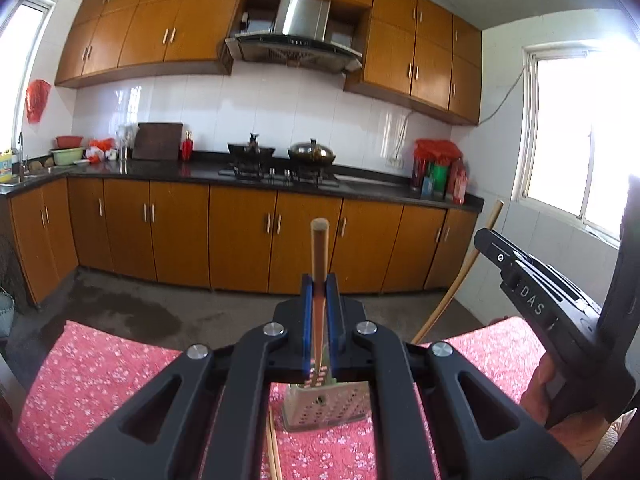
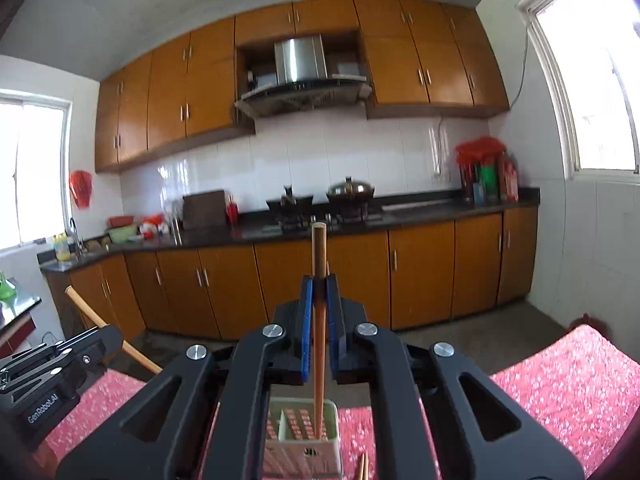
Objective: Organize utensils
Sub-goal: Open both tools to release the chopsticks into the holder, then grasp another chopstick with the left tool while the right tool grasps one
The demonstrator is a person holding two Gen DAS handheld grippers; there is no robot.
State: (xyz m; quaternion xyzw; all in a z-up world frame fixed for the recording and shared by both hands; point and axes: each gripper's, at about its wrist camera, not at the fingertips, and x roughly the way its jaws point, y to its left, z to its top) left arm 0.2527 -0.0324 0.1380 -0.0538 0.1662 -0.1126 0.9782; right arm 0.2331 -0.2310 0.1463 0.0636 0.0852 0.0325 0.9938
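A wooden chopstick (image 1: 319, 256) is standing nearly upright between the blue pads of the left gripper (image 1: 319, 292), whose jaws are closing tight on it partway along its length; its blunt end is rising above the pads and its lower end is hanging over the perforated utensil holder (image 1: 326, 406). The right gripper (image 2: 319, 294) is clamping a second chopstick (image 2: 319, 264) in the same way, with that stick's lower end reaching down into the pale green inner compartment of the holder (image 2: 302, 446). The holder is sitting on a worktop covered by a red flowered cloth (image 1: 100, 364). More loose chopsticks (image 1: 273, 446) are lying on the cloth just beside the holder. In the left wrist view, a hand (image 1: 540, 386) is gripping the right gripper's handle at the right edge. Beyond the worktop, orange-brown kitchen cabinets (image 1: 240, 232) are running under a dark counter with a stove (image 1: 276, 174) and a lidded wok (image 1: 312, 151).
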